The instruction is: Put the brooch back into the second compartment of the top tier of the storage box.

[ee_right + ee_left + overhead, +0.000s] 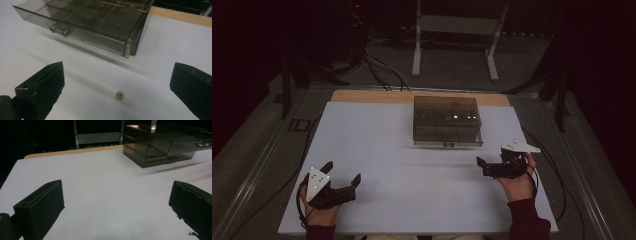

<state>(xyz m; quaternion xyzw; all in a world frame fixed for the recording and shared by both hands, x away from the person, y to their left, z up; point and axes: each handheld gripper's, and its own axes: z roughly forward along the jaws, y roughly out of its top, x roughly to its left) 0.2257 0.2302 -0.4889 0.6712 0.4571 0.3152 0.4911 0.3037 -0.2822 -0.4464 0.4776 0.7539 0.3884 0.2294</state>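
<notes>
A smoky see-through drawer box [447,120] stands at the back middle of the white table top [402,195]. Its bottom drawer [95,27] juts out a little, shows divided compartments and has a two-knob handle [60,30]. A tiny gold-coloured bead [119,95] lies on the white surface between the jaws of my right gripper [117,72], in front of the drawer's corner. That right gripper [492,159] is open at the front right, held by a hand. My left gripper [343,173] is open at the front left, with nothing between its jaws [116,195]. The box [162,142] lies far off to its right.
A wooden table edge [372,96] shows behind the white sheet. Cables [382,70] and a white metal stand [457,30] are on the dark floor beyond. Each gripper's cable trails off the table sides.
</notes>
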